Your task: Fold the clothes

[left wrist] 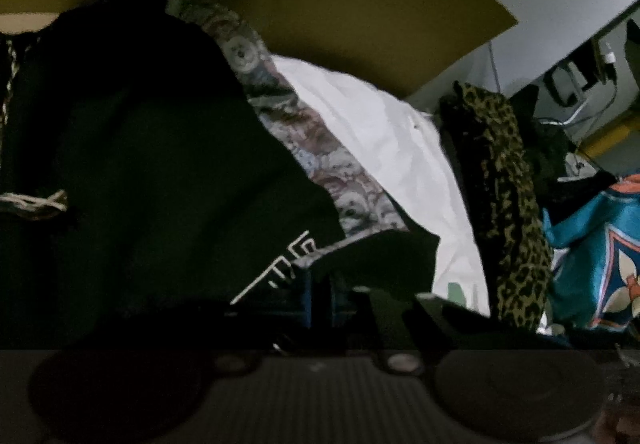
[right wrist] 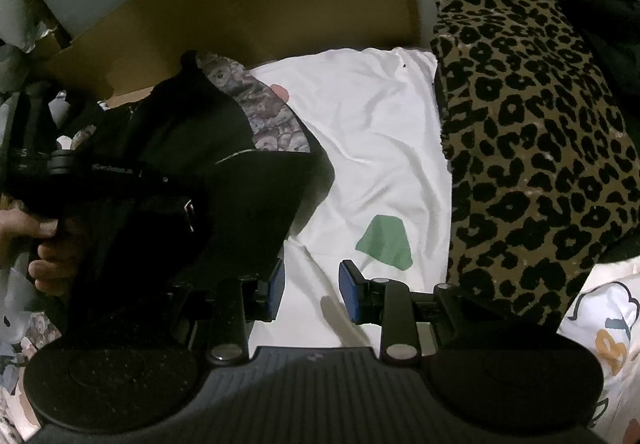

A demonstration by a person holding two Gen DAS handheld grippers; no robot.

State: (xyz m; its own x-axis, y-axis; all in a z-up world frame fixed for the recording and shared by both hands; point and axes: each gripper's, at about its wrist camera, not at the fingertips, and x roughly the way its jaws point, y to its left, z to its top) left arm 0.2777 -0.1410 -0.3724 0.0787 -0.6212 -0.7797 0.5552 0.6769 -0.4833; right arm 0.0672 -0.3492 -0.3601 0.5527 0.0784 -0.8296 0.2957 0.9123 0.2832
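A black garment (left wrist: 140,164) with white line print fills the left wrist view and drapes over my left gripper (left wrist: 320,304), whose blue pads (left wrist: 306,296) stand close together on its edge. In the right wrist view the same black garment (right wrist: 208,172) hangs at the left, held by the other hand-held gripper (right wrist: 80,172). My right gripper (right wrist: 312,292) is open and empty, low over a white shirt (right wrist: 372,132) with a green patch. A folded leopard-print garment (right wrist: 532,148) lies to the right.
A brown cardboard sheet (right wrist: 260,4) stands behind the clothes. A floral-lined fabric (left wrist: 288,116) shows under the black garment. A teal patterned cloth (left wrist: 596,244) lies at the right. A white printed cloth (right wrist: 612,332) sits at the lower right.
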